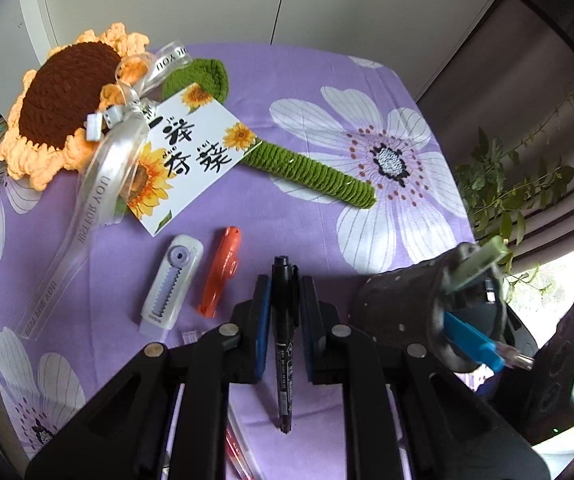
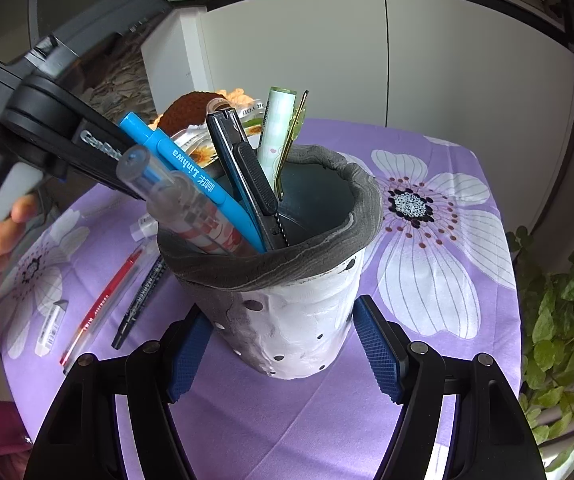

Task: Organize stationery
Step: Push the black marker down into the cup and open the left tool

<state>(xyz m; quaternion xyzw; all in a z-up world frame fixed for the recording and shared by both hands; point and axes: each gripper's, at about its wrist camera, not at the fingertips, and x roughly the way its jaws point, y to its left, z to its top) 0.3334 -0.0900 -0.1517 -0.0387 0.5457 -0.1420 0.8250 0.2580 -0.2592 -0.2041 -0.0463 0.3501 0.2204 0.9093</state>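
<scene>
Black marker (image 1: pixel 284 344) clamped between pads of left gripper (image 1: pixel 285 300), lifted off purple flowered cloth (image 1: pixel 307 216). Correction tape (image 1: pixel 171 284) and orange pen (image 1: pixel 221 272) on cloth just ahead-left of it. Right gripper (image 2: pixel 283 344) closed on pen holder (image 2: pixel 291 320), blue pen (image 2: pixel 191 178) and utility knife (image 2: pixel 247 184) inside. Crochet sunflower (image 1: pixel 67 104) beyond.

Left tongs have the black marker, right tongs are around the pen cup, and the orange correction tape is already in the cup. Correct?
Not quite. The orange correction tape lies on the tablecloth, left wrist view. The left tongs do grip the black marker; the right tongs flank the pen cup.
</scene>
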